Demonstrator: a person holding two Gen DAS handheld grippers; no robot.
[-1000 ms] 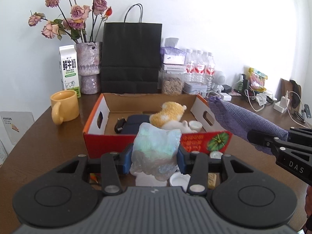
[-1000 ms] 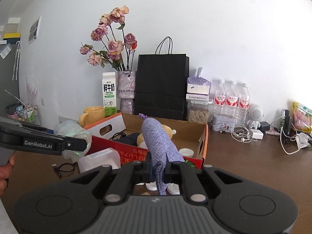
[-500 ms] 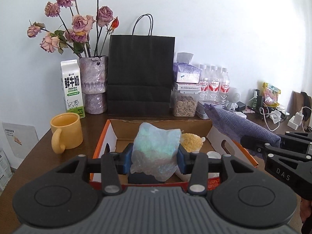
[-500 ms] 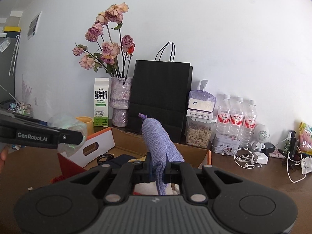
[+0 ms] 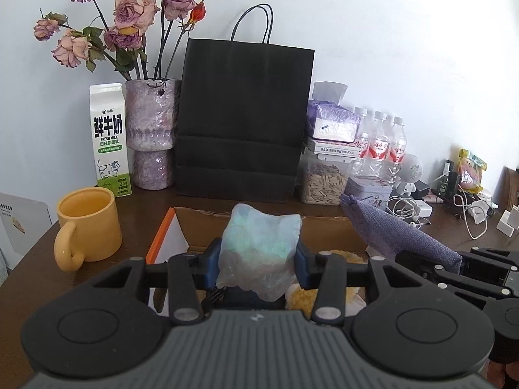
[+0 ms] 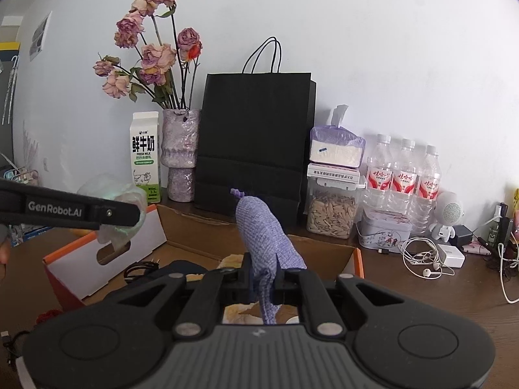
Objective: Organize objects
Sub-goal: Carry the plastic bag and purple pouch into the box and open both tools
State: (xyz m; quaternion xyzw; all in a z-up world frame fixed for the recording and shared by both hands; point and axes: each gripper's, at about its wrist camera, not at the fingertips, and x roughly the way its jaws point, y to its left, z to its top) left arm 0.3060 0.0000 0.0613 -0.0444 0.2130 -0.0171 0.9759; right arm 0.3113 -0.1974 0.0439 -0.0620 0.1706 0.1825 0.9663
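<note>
**Two soft items held over the open carton**

The left gripper (image 5: 258,261) has its blue pads pressed against both sides of a crumpled translucent bag (image 5: 259,253) with a pale green and blue sheen, the jaws part-way apart with the bag filling the gap; the bag sits upright between them, above the near part of the cardboard box (image 5: 194,227); the right gripper (image 6: 263,283) has its jaws pinched almost together on the lower end of a purple knitted pouch (image 6: 264,233), which stands up from the grip and leans back, its tied tip uppermost; the pouch too is over the box, towards its right half; inside the box, below both grippers, lie a yellow plush toy (image 5: 306,296), a dark object (image 6: 181,267) and a black cable (image 6: 141,269), though little of them shows; the box has an orange edge and a white side flap (image 6: 107,256) with a cut-out handle; left of it stands a yellow mug (image 5: 87,223); behind it, against the white wall, are a milk carton (image 5: 110,139), a purple vase (image 5: 152,136) of dried roses, a black paper bag (image 5: 243,120), a jar of seeds (image 6: 332,212) under a tissue pack, and three water bottles (image 6: 404,181); further right on the brown table (image 6: 421,295) are white earphones (image 6: 425,259) and chargers.
</note>
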